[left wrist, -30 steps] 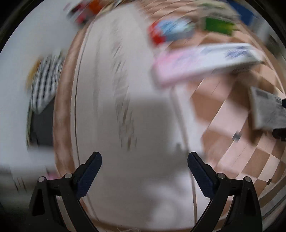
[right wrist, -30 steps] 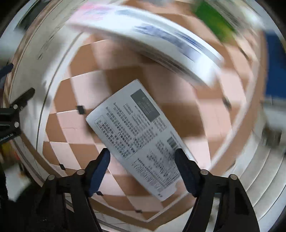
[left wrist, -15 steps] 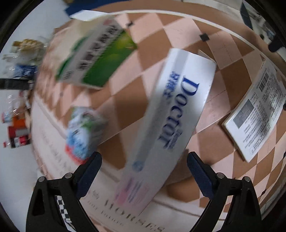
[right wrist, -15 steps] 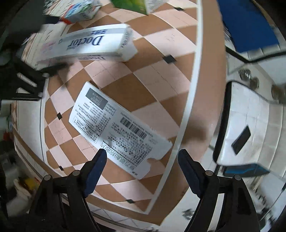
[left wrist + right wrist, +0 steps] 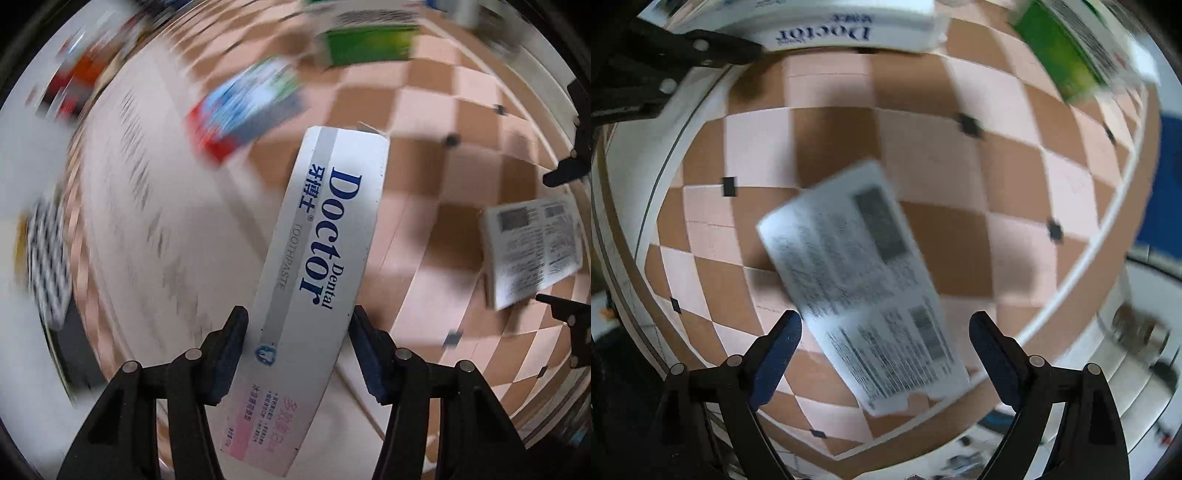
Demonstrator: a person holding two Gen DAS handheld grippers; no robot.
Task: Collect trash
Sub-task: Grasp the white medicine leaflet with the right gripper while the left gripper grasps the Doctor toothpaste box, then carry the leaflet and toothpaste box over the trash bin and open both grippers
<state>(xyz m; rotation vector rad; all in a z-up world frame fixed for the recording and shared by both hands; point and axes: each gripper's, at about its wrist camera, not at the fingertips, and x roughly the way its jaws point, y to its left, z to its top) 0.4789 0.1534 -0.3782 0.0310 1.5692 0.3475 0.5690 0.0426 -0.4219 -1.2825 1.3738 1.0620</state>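
My left gripper (image 5: 299,332) is shut on a long white "Doctor Dental" toothpaste box (image 5: 321,251), its pads pressing both long sides near the lower end. The same box shows at the top of the right wrist view (image 5: 846,26), with the left gripper's black arm beside it. My right gripper (image 5: 884,336) is open, hovering over a flat white box with printed text and barcodes (image 5: 864,284) that lies on the checkered mat (image 5: 942,166). That white box also shows at the right of the left wrist view (image 5: 532,247).
A green box (image 5: 369,44) and a blue-red-green box (image 5: 247,107) lie further back on the mat; the green box shows in the right wrist view (image 5: 1067,51). A black-and-white checked item (image 5: 48,266) sits left. A blue sheet (image 5: 1167,177) lies beyond the mat's right edge.
My left gripper has closed on the toothpaste box, which now lies between its pads. My right gripper has shifted so the white printed box sits centred between its open fingers.
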